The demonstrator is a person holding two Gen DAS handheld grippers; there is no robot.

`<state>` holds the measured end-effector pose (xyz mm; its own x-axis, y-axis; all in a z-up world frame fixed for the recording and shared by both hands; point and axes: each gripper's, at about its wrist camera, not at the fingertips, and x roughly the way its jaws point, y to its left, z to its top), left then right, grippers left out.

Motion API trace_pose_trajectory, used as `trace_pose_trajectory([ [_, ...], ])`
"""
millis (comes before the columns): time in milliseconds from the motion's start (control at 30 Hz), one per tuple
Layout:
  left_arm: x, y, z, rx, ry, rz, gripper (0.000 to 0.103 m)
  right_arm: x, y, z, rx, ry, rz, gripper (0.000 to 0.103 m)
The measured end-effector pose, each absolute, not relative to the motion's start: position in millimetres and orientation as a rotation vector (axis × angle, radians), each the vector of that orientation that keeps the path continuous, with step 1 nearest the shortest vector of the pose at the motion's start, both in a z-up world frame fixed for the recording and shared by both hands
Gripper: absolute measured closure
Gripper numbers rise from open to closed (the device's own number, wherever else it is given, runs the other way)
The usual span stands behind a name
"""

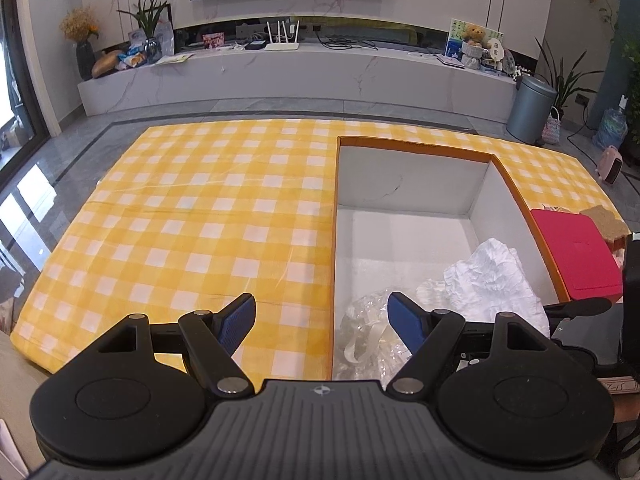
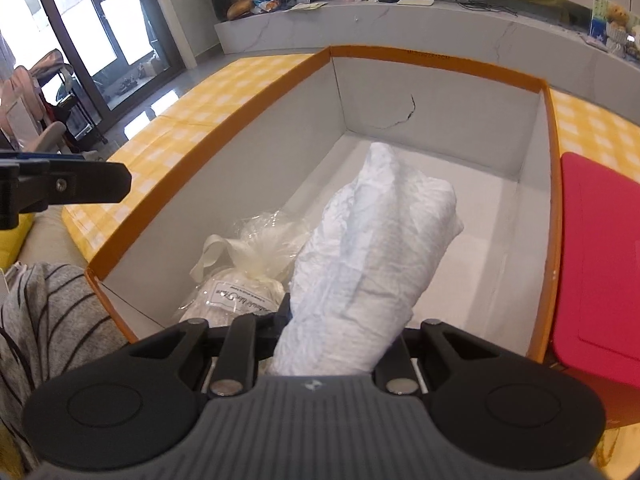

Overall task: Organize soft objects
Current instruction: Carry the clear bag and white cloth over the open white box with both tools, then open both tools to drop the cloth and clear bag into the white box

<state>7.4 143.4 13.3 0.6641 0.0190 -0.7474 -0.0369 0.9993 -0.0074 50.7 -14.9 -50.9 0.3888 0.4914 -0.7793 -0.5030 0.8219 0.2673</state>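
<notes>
Right gripper (image 2: 332, 332) clenched on white cloth (image 2: 372, 256), held over box (image 2: 224, 136). Left gripper (image 1: 322, 320) released, straddling box wall. Bagged item (image 2: 244, 276) already inside, left of jaws. Remaining: release cloth; striped garment (image 2: 52, 320) outside.

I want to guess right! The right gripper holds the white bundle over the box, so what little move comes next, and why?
Probably lower it a bit and open. The right gripper grips the white cloth bundle inside the orange-rimmed box, beside the clear plastic bag.
</notes>
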Motion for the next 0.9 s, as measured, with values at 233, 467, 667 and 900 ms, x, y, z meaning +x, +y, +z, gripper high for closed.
trace_pose_trajectory([
  [233,6,141,14,-0.010,0.840,0.020,0.015,42,-16,-34,-0.069,0.971,0.613,0.041],
  [467,5,141,14,-0.010,0.839,0.011,0.015,22,-32,12,-0.116,0.833,0.569,0.021],
  [667,4,146,16,-0.034,0.837,0.023,0.015,16,-52,31,-0.074,0.711,0.513,0.066],
  [900,4,149,16,-0.042,0.842,0.028,0.015,32,-22,7,-0.027,0.780,0.623,0.087],
])
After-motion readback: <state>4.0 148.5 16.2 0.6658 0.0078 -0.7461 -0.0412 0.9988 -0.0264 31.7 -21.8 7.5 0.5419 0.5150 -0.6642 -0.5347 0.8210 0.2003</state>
